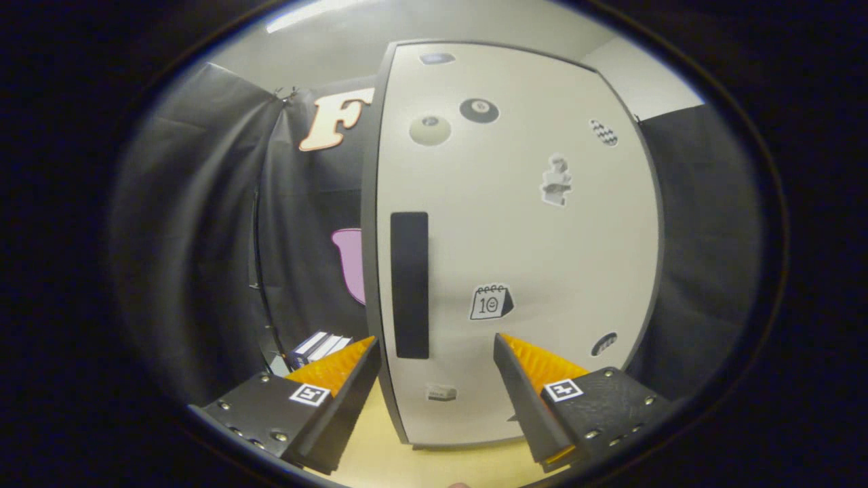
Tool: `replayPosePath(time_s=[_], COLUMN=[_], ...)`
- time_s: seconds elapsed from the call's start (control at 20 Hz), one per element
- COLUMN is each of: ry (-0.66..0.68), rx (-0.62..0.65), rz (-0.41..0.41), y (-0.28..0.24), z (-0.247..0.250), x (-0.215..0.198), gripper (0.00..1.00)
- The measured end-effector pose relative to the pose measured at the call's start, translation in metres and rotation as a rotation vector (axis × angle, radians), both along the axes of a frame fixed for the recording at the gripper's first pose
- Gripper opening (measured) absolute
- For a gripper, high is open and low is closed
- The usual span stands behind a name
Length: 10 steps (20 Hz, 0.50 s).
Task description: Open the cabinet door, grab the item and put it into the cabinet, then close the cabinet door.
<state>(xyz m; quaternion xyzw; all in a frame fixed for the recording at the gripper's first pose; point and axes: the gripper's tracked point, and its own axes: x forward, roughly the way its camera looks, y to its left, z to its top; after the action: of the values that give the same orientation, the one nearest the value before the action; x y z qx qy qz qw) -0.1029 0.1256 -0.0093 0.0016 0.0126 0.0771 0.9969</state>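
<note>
I am holding the hand-held gripper point(434, 352) wide and empty before the shut white cabinet door point(529, 237), its black handle point(409, 285) ahead, standing on the pale yellow counter point(380, 461) amid black cloth walls.

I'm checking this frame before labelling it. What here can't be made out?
- Cabinet inside: hidden by the shut cabinet door, gripper view.
- Item to store: only a striped box-like thing beyond the left finger, partly hidden by that finger; what it is cannot be told.
- Stickers on the door: too small to read.
- Black handle: whether recessed or raised is unclear.
- Tool: open, holding nothing.
</note>
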Motion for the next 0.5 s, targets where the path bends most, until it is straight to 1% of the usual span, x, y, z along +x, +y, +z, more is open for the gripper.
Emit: replayPosePath(time_s=[0.2, 0.3, 0.5], ry=[-0.009, -0.012, 0.015], rx=[0.012, 0.017, 0.0], rz=[-0.04, -0.073, -0.107], y=[-0.027, -0.045, -0.071], z=[0.015, 0.02, 0.017], x=[-0.066, -0.096, -0.15], gripper=[0.99, 0.99, 0.99])
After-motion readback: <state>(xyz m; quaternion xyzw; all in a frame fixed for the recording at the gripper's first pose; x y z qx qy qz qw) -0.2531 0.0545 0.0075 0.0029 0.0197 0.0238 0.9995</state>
